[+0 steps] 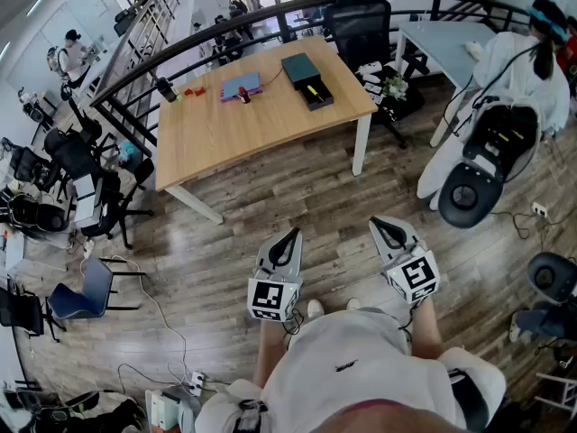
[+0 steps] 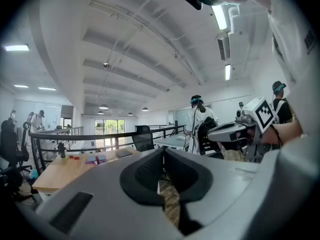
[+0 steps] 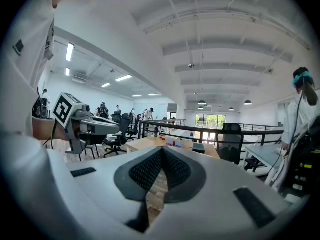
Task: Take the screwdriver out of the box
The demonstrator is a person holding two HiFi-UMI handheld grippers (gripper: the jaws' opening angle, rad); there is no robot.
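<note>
An open dark box lies on the right part of the wooden table, far ahead of me. A yellow-handled screwdriver rests inside it. My left gripper and right gripper hang side by side over the wood floor, close to my body and well short of the table. Both point roughly level at it. In the left gripper view the left gripper has its jaws together on nothing. The right gripper shows the same, with the box small in the distance.
A blue pad, red pieces and a dark bottle share the table. A black office chair stands behind it. A person in white stands at the right by a white table. Chairs and cables are at the left.
</note>
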